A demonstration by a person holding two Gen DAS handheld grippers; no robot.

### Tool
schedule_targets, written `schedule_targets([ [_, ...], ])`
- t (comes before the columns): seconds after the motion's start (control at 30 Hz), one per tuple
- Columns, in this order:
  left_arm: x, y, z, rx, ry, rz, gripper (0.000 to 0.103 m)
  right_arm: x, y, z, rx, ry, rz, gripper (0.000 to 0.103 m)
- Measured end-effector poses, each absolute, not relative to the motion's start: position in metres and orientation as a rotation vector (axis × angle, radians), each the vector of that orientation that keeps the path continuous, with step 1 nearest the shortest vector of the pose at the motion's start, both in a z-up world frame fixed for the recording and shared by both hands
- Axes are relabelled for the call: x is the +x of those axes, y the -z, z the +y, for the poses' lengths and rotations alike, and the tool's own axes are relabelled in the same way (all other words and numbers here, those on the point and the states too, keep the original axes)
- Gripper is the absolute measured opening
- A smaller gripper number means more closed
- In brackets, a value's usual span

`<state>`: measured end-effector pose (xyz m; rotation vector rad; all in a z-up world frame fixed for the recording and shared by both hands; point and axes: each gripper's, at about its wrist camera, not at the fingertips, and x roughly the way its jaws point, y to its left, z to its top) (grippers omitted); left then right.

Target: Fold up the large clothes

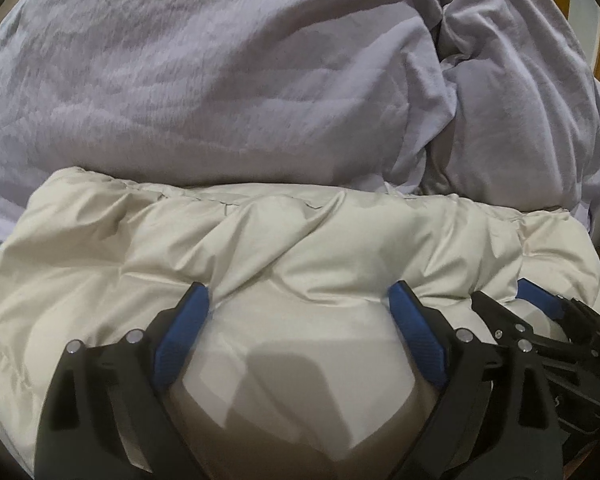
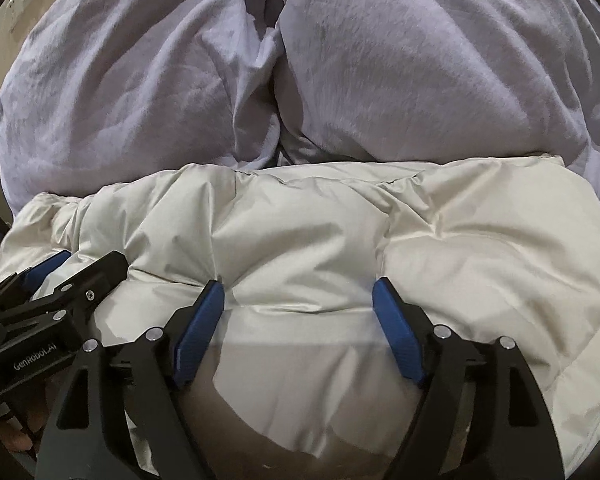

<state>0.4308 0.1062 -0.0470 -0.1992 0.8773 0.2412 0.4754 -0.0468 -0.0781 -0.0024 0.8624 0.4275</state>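
On the puffy jacket (image 1: pixel 300 240), left gripper (image 1: pixel 300 304) and right gripper (image 2: pixel 298 296) press down, jaws spread wide, clamping nothing; flattening fold, next needs an edge pinch.

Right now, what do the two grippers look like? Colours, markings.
Both alike: left gripper and right gripper have black angular link frames with silver pivot pins and textured blue finger pads. White "GenRobot.AI" lettering marks the left one's body. No cables or sleeves visible.

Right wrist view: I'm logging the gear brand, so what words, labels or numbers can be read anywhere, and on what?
"GenRobot.AI": white print on the black body of the left gripper, at the left edge of the right wrist view.
Nothing readable shows on the cream puffer jacket or the lavender blanket.
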Motion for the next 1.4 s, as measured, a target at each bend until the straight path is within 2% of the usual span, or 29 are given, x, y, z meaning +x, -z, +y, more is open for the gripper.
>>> schedule_targets([
  [0.43,0.441,0.065,0.11,-0.213,-0.257,0.868,0.095,0.481,0.1,-0.04,0.007,-0.428,0.843,0.08],
  [0.6,0.448,0.07,0.105,-0.208,-0.261,0.879,0.095,0.468,0.088,-0.056,0.002,-0.432,0.851,0.08],
  [0.73,0.433,0.054,0.11,-0.209,-0.257,0.898,0.095,0.47,0.071,-0.067,0.004,-0.434,0.887,0.08],
  [1.03,0.406,0.015,0.141,-0.167,-0.327,0.812,0.095,0.464,0.033,-0.14,0.033,-0.316,0.776,0.08],
  [1.4,0.408,0.029,0.196,-0.172,-0.459,0.844,0.095,0.486,0.051,-0.177,-0.008,-0.199,0.789,0.08],
])
